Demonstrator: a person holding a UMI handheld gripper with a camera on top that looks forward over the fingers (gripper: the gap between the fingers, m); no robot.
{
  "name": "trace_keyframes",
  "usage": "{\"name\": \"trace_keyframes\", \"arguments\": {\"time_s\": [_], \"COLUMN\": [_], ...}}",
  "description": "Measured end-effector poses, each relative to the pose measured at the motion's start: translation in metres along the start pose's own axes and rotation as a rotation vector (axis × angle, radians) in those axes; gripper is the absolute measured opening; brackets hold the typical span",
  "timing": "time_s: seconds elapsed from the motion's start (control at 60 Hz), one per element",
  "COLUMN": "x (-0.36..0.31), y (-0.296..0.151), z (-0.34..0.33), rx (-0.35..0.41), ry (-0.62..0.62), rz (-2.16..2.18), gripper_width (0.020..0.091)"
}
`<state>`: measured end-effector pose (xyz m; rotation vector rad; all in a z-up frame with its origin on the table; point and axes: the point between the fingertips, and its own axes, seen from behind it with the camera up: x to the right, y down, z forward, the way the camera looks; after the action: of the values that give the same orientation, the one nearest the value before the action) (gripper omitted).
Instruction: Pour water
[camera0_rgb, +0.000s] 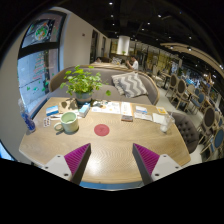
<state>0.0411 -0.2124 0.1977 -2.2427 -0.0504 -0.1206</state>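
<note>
Dim warm interior, ceiling spotlights, strong fisheye bending at edges, far detail perhaps soft.

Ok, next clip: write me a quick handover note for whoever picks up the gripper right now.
Gripper: open, holding nothing, hovering over the near side of the wooden table.
Job's things: a green cup stands well beyond the fingers, near a potted plant; a red coaster lies beside it. I can't make out a water vessel for certain.
Done: nothing visible, nothing grasped.
Left: find the water container, grasp it, pour.
</note>
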Motion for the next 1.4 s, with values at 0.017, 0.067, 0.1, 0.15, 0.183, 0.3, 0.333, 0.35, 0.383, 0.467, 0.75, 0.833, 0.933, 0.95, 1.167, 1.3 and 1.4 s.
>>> {"name": "trace_keyframes", "arguments": {"time_s": [0.017, 0.067, 0.1, 0.15, 0.183, 0.3, 0.333, 0.35, 0.383, 0.467, 0.75, 0.833, 0.933, 0.95, 1.167, 1.3, 1.4], "x": [-0.001, -0.012, -0.020, -0.030, -0.042, -0.089, -0.104, -0.113, -0.132, -0.181, -0.384, -0.436, -0.487, -0.495, -0.546, -0.555, -0.558], "y": [0.001, 0.005, 0.008, 0.013, 0.017, 0.037, 0.043, 0.046, 0.052, 0.062, 0.041, 0.025, -0.004, -0.009, -0.060, -0.072, -0.075], "z": [0.000, 0.001, 0.001, -0.001, 0.000, -0.003, -0.004, -0.005, -0.006, -0.007, 0.012, 0.033, 0.061, 0.066, 0.131, 0.160, 0.171], "rx": [-0.002, -0.008, -0.012, -0.019, -0.022, -0.046, -0.051, -0.055, -0.060, -0.059, 0.053, 0.086, 0.143, 0.155, 0.249, 0.260, 0.283], "ry": [-0.001, -0.001, 0.002, 0.004, 0.005, -0.010, -0.020, -0.027, -0.041, -0.073, -0.289, -0.331, -0.353, -0.354, -0.294, -0.260, -0.249], "rz": [0.000, -0.001, -0.004, -0.010, -0.013, -0.017, -0.017, -0.017, -0.020, -0.030, -0.030, -0.035, -0.038, -0.040, -0.029, -0.013, -0.024], "gripper_width": [0.0858, 0.0860, 0.0857, 0.0858, 0.0858, 0.0860, 0.0860, 0.0859, 0.0860, 0.0858, 0.0859, 0.0861, 0.0859, 0.0861, 0.0836, 0.0654, 0.0528]}}
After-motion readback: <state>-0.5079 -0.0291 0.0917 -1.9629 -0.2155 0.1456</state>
